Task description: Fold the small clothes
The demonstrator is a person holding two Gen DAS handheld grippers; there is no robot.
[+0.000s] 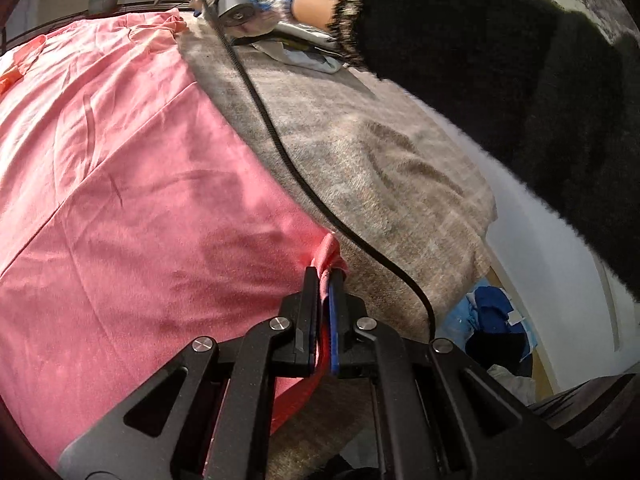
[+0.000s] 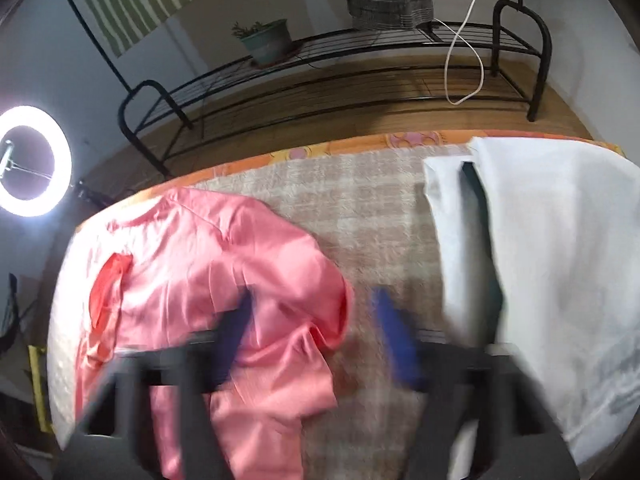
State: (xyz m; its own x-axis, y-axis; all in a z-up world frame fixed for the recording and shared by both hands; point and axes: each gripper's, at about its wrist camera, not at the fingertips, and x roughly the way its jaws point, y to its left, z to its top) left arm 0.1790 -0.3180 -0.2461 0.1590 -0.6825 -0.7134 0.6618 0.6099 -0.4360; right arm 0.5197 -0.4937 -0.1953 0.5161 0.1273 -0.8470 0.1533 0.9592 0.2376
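Two hand-held grippers were in use. The left hand-held gripper (image 1: pixel 326 280) was clamped on a corner of the pink garment (image 1: pixel 120 184), the cloth bunched between its pads. The right hand-held gripper (image 2: pixel 316 320) stood with its blurred blue fingers (image 2: pixel 394 340) spread wide, one over the garment's near fold, one over bare covering, nothing pinched between them. The pink garment lay spread on a beige woven cover (image 2: pixel 360 208), its long axis running from the left gripper away towards the far edge, where a sleeve or collar end lay crumpled. No readable writing showed. A white cloth (image 2: pixel 560 260) lay well to the right. Beyond were an orange patterned edge (image 2: pixel 360 146), a black wire rack (image 2: pixel 320 76), a potted plant (image 2: pixel 266 40), and a ring light (image 2: pixel 28 164).
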